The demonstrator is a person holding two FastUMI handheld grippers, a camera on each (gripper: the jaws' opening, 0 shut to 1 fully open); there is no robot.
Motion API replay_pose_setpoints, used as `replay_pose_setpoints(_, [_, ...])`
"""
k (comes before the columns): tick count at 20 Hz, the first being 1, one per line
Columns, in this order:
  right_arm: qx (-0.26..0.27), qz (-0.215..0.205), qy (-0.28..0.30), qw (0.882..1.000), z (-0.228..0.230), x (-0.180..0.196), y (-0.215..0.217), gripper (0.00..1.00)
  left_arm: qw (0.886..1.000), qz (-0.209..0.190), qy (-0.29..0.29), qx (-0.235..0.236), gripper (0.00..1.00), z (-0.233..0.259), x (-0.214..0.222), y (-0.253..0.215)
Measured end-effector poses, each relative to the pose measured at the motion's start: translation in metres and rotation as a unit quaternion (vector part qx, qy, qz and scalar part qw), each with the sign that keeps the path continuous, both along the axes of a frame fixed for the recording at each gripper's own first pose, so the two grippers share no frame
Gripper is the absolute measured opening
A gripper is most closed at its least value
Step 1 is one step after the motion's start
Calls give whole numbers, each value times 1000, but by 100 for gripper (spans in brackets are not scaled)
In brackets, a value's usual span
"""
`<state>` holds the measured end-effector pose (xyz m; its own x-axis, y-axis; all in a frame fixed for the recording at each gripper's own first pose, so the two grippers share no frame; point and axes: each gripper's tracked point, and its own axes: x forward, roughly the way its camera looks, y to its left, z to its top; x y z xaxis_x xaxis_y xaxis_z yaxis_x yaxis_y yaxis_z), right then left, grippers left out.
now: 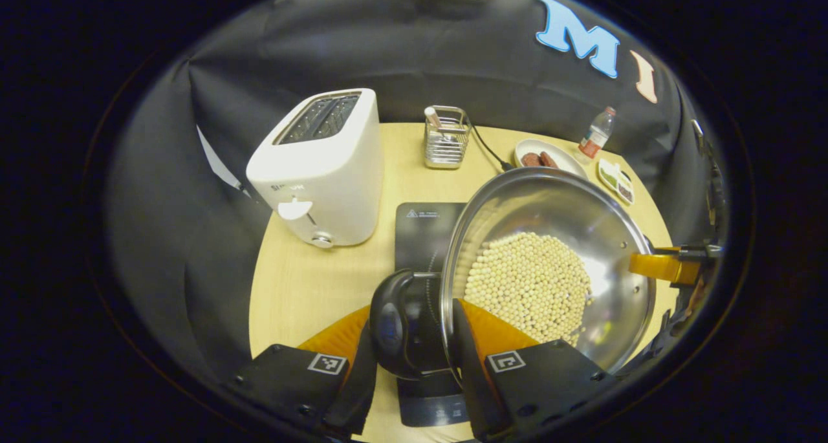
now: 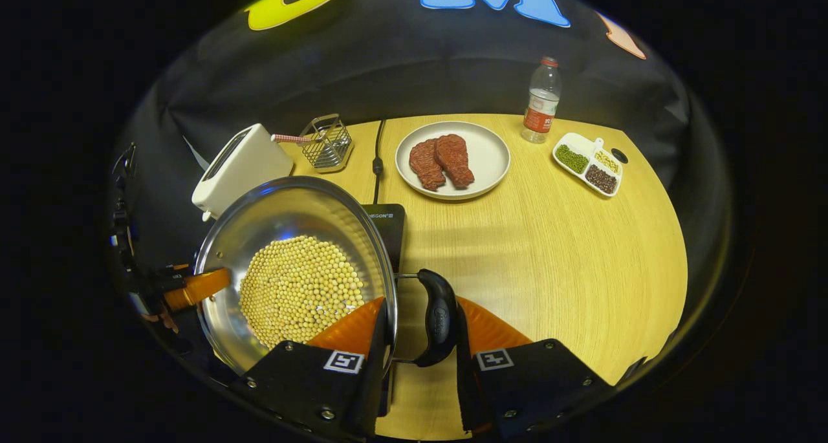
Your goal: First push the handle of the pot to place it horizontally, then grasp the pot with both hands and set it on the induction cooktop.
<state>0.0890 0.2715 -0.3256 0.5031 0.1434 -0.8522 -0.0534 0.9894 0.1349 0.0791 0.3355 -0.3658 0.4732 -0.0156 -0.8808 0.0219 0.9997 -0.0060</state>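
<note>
Left gripper view looks along the left gripper (image 1: 414, 359), whose fingers stand on either side of a black handle (image 1: 404, 323) of the pot (image 1: 550, 268): one finger is outside the handle and the other reaches over the rim into the pot, so both the handle and the rim sit between them. The fingers appear to be clamped on the handle. The steel pot holds a heap of pale beans (image 1: 527, 284) and sits above the dark induction cooktop (image 1: 424, 233), covering much of it; whether its base touches the cooktop cannot be told. At the far rim of the pot, the right gripper (image 1: 666, 265) reaches in from the right side of the view.

Right gripper view shows the right gripper (image 2: 420, 339) at the pot's (image 2: 291, 262) other black handle (image 2: 440, 317). One finger lies against the inside of the rim, the other just outside the handle, and they appear to pinch it. The beans (image 2: 297, 288) lie close beside the inner finger. Across the pot, the left gripper (image 2: 194, 288) shows at the opposite rim. A corner of the induction cooktop (image 2: 388, 226) shows behind the pot.

Around them on the wooden table (image 2: 569, 255) stand a white toaster (image 1: 320, 171), a wire basket (image 1: 446, 139), a plate (image 2: 453, 158) with two pieces of meat, a bottle (image 2: 542, 100) and a divided dish (image 2: 587, 163).
</note>
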Motion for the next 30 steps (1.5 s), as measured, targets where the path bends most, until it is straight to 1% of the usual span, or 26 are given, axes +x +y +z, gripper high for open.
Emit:
replay_pose_setpoints(1, [0,-2,1,1000,-1,0,3,48,1000,0,0,-2,62,-2,2,4])
replay_pose_setpoints(3, [0,-3,6,1000,-4,0,8,48,1000,2,2,-4,62,-8,3,7])
replay_pose_setpoints(4, [-1,-3,8,1000,-5,0,11,48,1000,1,3,-3,65,-11,3,8])
replay_pose_setpoints(5, [-3,-2,8,1000,-6,1,12,48,1000,0,5,-3,62,-10,1,9])
replay_pose_setpoints(11, [-9,1,11,1000,-16,5,18,48,1000,4,8,-11,61,-14,1,10])
replay_pose_setpoints(16, [-15,3,5,1000,-17,8,19,48,1000,7,11,-21,62,-18,-1,11])
replay_pose_setpoints(17, [-13,1,4,1000,-17,8,18,48,1000,7,9,-23,65,-17,-1,12])
replay_pose_setpoints(18, [-10,-3,4,1000,-18,8,19,48,1000,6,7,-23,62,-16,0,13])
replay_pose_setpoints(19, [-6,-7,3,1000,-18,8,19,48,1000,3,5,-23,66,-16,1,13])
replay_pose_setpoints(20, [-5,-6,2,1000,-18,8,18,48,1000,2,0,-19,65,-15,3,14])
replay_pose_setpoints(21, [-4,-2,0,1000,-19,11,19,51,1000,-4,-12,-15,70,-11,7,15])
replay_pose_setpoints(23, [5,3,-1,1000,-14,9,19,57,999,-5,-26,-18,72,-5,12,12])
replay_pose_setpoints(24, [8,4,-8,1000,-12,10,19,58,999,2,-27,-20,72,-3,11,12])
replay_pose_setpoints(25, [7,6,-18,1000,-6,13,16,59,999,8,-27,-18,76,-1,9,14])
replay_pose_setpoints(26, [6,10,-27,1000,-2,14,14,60,999,13,-33,-13,76,5,9,16])
replay_pose_setpoints(28, [8,22,-40,999,8,13,10,64,998,27,-64,3,76,28,14,22])
replay_pose_setpoints(30, [13,29,-63,998,23,16,0,65,994,42,-98,-8,75,54,15,10])
